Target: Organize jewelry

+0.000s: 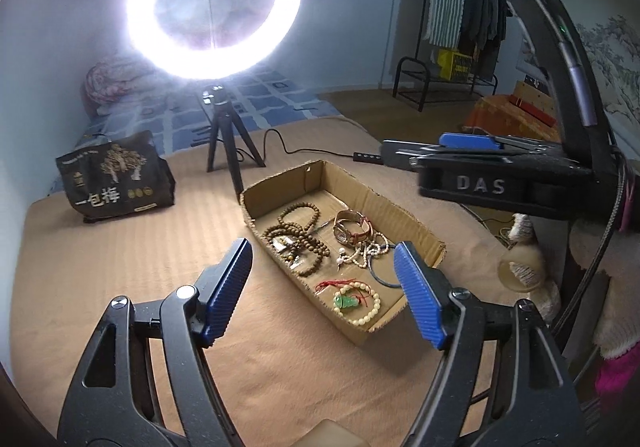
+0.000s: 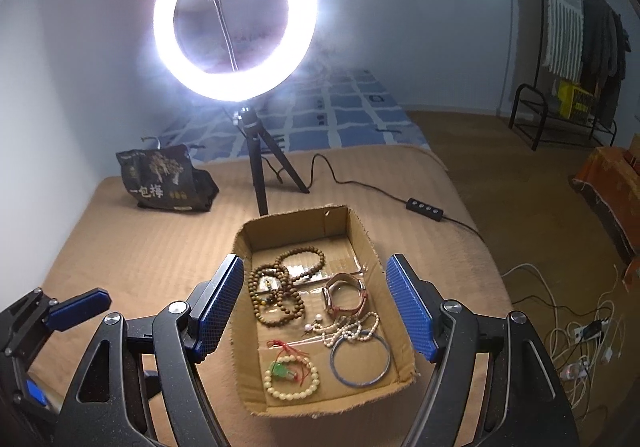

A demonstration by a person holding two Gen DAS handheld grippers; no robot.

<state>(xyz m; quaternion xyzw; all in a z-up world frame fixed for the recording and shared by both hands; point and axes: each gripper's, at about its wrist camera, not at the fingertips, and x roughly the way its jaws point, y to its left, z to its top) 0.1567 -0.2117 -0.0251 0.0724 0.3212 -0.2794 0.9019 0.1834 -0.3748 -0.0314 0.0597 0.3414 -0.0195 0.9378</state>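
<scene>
An open cardboard box (image 2: pixel 296 227) lies on a tan bed cover. Inside are brown wooden bead strings (image 2: pixel 276 295), a watch (image 2: pixel 344 293), a pearl string (image 2: pixel 352 327), a blue bangle (image 2: pixel 360 361) and a cream bead bracelet (image 2: pixel 292 377) with a green pendant and red cord. My right gripper (image 2: pixel 316 261) hovers open above the box, nothing between its blue pads. My left gripper (image 1: pixel 324 247) is also open and empty, above and left of the box (image 1: pixel 400 207). The wooden beads (image 1: pixel 300 243) and the watch (image 1: pixel 352 229) show between its fingers.
A bright ring light (image 2: pixel 236 19) on a small tripod (image 2: pixel 260 167) stands behind the box, its cable and remote (image 2: pixel 424 205) trailing right. A black printed bag (image 2: pixel 168 179) sits at the back left. Loose cables (image 2: pixel 580 335) lie on the floor at right. A clothes rack (image 1: pixel 460 27) stands by the wall.
</scene>
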